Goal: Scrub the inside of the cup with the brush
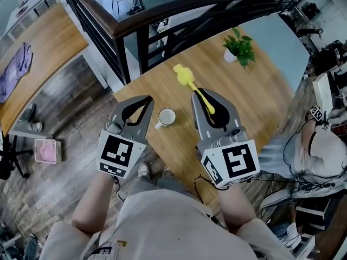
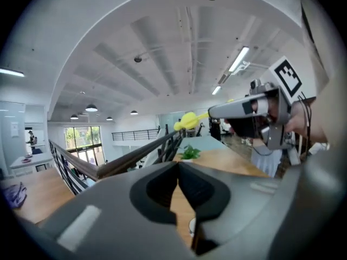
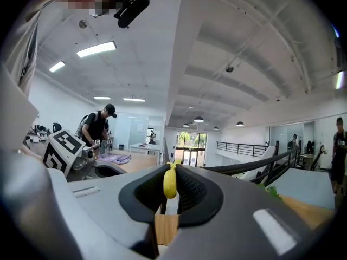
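Your shirt (image 1: 173, 221) fills the near edge of the head view, and past it lies the wooden table (image 1: 260, 85), the biggest thing in play.

Above its near edge you hold both tools up, pointing roughly level toward the far railing. Your left gripper (image 1: 147, 98) has its jaws pressed together with nothing between them. Your right gripper (image 1: 199, 92) is clamped on the handle of the yellow brush (image 1: 187, 79), and the brush head sticks out beyond the jaw tips toward the far side.

A small potted plant (image 1: 239, 47) stands at the far right of the table, well away from your work.

The brush looks light, with a stiff plastic handle and a softer head. You grip it near the tail end, so the head will probably swing and flex under pressure; a hold nearer the head would likely steady it.

The white cup (image 1: 166, 117) stands upright on the table between your two grippers, nearer the left one, with its handle turned to the near left. It looks small, light, hard and glazed, so it will probably slide or tip once you scrub. Judge it breakable. Pinch the handle, or one wall over the rim, with your free left gripper before the brush goes in.
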The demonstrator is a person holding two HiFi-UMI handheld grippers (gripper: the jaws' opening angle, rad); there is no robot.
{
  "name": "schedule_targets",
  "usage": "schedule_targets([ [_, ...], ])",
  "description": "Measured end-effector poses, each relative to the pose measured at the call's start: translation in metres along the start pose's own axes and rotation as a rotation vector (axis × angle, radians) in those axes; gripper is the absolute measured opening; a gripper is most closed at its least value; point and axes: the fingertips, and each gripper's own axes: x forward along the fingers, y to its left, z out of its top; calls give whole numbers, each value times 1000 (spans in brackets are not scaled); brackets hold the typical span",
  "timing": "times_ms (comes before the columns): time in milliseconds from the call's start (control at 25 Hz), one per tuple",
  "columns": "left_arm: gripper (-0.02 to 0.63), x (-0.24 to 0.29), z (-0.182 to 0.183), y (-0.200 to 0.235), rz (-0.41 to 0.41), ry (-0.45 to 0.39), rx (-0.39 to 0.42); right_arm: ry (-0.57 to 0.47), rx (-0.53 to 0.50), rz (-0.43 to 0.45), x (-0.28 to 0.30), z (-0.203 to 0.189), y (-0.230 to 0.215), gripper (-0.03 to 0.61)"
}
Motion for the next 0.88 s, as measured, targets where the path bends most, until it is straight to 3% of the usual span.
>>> schedule_targets([
  [160,3,-24,40,6,61,-119,-45,-75,25,-13,-15,27,5,34],
  [320,3,-43,65,6,78,-183,-32,-125,24,-24,-31,46,9,34],
  [680,3,-72,90,-7,95,-253,40,-252,-12,-84,-64,76,18,34],
  [880,3,-77,85,-18,91,-248,95,-257,17,-89,-72,72,21,34],
])
